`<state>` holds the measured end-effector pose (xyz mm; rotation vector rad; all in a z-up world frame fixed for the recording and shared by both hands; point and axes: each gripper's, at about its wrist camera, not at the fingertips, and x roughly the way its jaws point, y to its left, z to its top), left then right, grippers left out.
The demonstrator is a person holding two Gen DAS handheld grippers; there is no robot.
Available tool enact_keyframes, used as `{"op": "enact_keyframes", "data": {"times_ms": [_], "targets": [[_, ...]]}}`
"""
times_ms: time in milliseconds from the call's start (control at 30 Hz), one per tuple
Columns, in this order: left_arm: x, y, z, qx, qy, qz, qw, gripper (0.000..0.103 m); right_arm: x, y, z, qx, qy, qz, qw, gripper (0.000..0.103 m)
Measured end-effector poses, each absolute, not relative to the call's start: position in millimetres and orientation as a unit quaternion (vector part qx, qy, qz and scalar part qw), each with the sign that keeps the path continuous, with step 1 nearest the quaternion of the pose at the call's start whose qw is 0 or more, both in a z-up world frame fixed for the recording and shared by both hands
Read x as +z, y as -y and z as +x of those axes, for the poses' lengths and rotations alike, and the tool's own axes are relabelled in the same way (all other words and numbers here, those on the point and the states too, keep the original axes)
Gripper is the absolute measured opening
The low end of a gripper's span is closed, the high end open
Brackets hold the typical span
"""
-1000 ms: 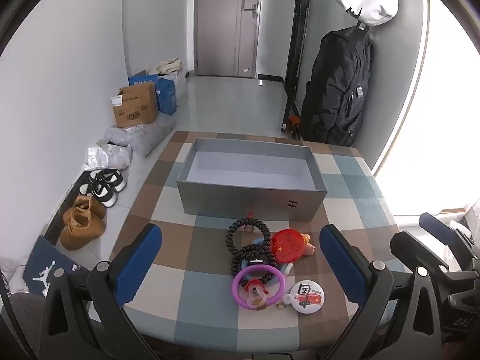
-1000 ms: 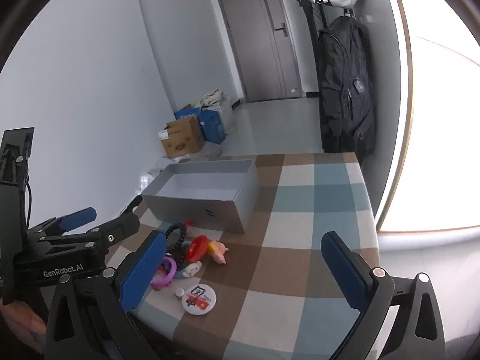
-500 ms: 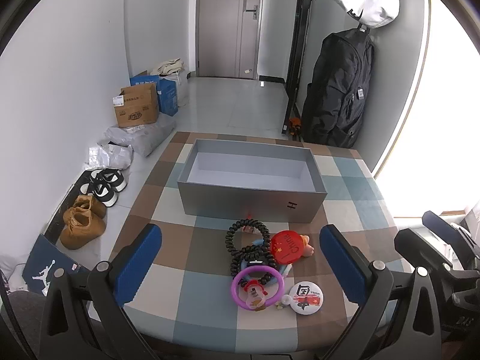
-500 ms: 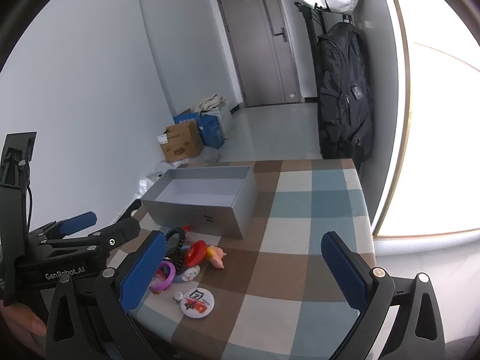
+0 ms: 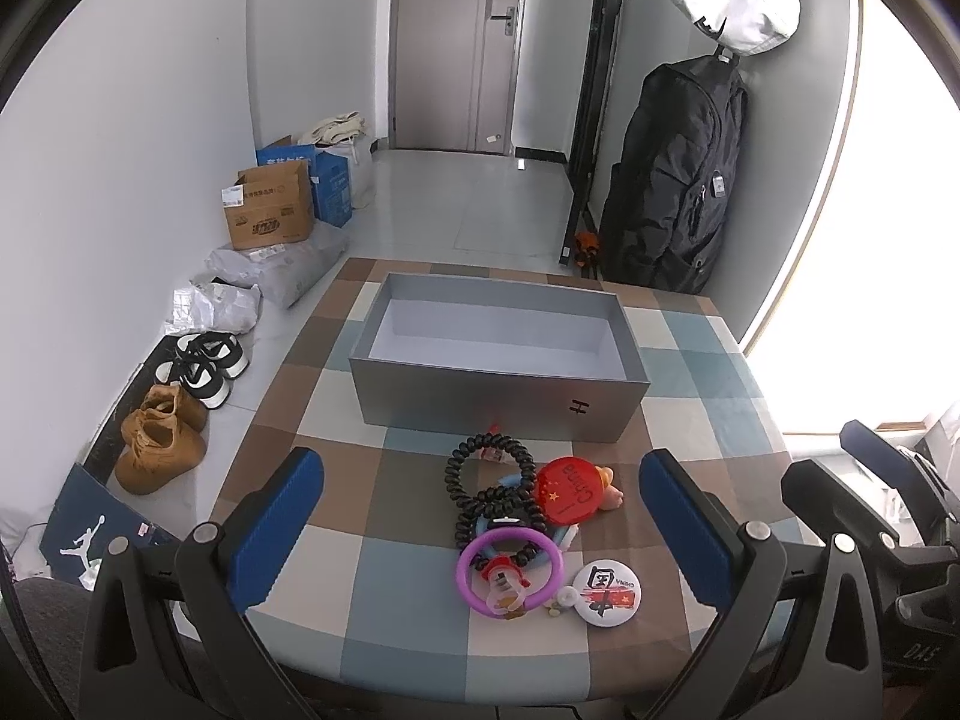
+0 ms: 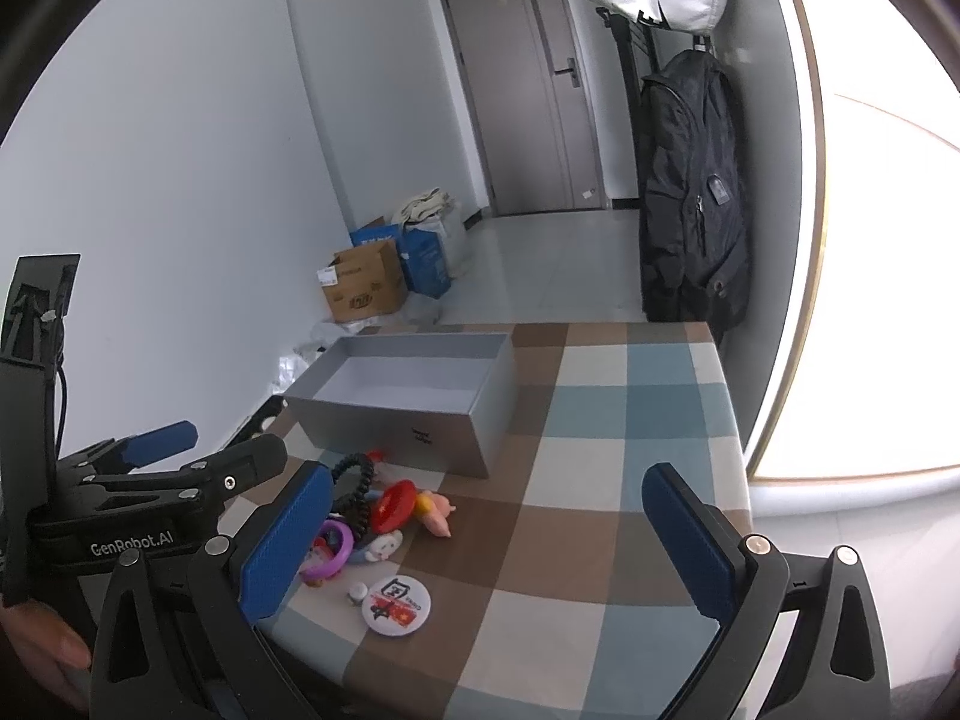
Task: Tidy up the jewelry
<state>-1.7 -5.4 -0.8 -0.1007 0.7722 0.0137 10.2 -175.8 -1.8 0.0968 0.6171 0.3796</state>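
Note:
An open grey box (image 5: 498, 402) stands on the checked table; its white inside holds nothing. In front of it lies a small pile: a black coil band (image 5: 489, 480), a purple ring (image 5: 510, 570), a red badge (image 5: 567, 489), a pink toy (image 5: 609, 486) and a white round badge (image 5: 606, 591). My left gripper (image 5: 480, 468) hovers open above the near edge, facing the pile. My right gripper (image 6: 487, 480) is open too, further right, with the pile by its left finger. That view shows the grey box (image 6: 420, 432), purple ring (image 6: 333, 552) and white badge (image 6: 396, 603).
The table (image 5: 408, 600) ends close below both grippers. On the floor at the left are shoes (image 5: 180, 408), bags and a cardboard box (image 5: 270, 216). A black backpack (image 5: 678, 180) hangs at the back right. A hand (image 6: 42, 654) holds the left gripper.
Both views drift only slightly. Nothing on the table has moved and both grippers stay open.

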Motion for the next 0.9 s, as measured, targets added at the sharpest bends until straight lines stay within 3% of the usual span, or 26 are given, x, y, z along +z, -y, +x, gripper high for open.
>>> {"op": "enact_keyframes", "data": {"times_ms": [900], "targets": [[-4.8,9.5,0.2,-0.001,-0.385,-0.051,0.921,0.102,-0.6,176.3,10.4,0.187,-0.301,0.039,0.934,0.103]]}}
